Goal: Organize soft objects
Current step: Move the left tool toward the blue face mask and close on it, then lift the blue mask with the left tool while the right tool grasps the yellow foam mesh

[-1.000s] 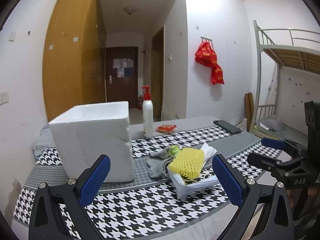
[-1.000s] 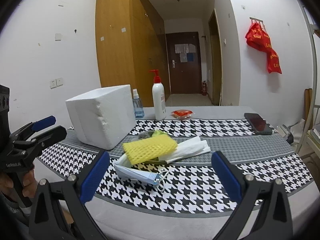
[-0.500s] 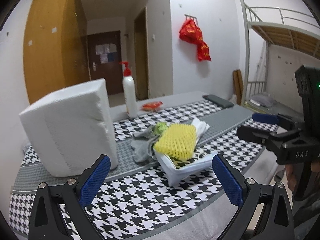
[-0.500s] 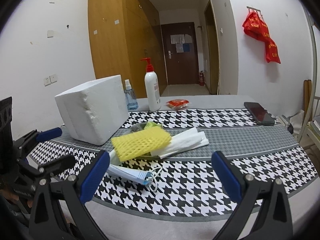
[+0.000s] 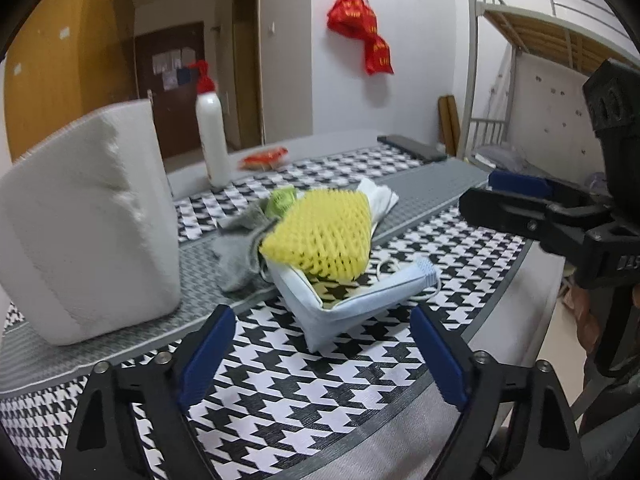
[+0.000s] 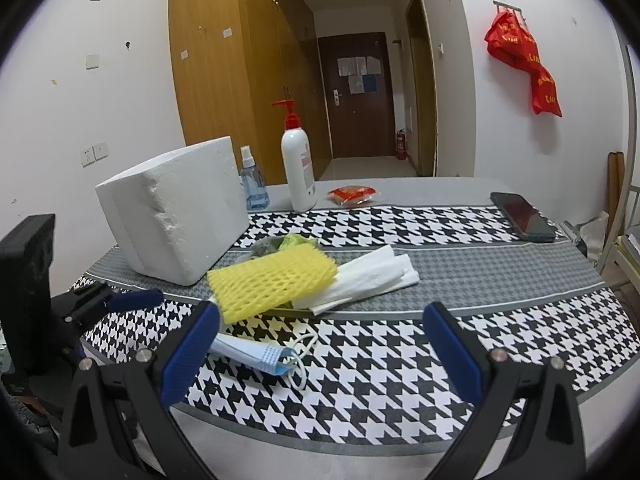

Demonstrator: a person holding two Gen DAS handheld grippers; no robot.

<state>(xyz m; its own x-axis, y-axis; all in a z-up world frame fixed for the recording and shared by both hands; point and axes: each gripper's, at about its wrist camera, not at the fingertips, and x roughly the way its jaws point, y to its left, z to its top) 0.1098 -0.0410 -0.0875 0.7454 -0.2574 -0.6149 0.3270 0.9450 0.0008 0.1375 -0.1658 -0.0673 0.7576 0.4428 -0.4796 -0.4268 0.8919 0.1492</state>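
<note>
While the left gripper [image 5: 320, 354] points down at the heap with its jaws closing and nothing between them yet, the chief risk lies in how the soft things are stacked. At the left of the left wrist view stands a white foam box [image 5: 86, 224], blocky and crumbly at one edge; a careless swing could knock it. Just right of it, in the middle of the frame, a limp grey cloth [image 5: 236, 252] lies under a yellow foam net [image 5: 320, 236], springy and open-meshed, which rests on a pale blue face mask [image 5: 340, 304] folded into a stiff wedge. Pinching the mask alone would probably tip the net off; biting too deep could bunch the houndstooth tablecloth [image 5: 304, 400] and drag everything. A green scrap [image 5: 282, 202] and folded white tissue [image 5: 380, 200] peek out behind, both light enough to slide away.

Further right, in the right wrist view, the right gripper [image 6: 320, 354] hangs wide open and empty above the mask's ear loops [image 6: 304, 356], thin cords that could snag a finger. Toward the far right edge a glossy dark phone [image 6: 524, 216] lies well apart from the pile.
</note>
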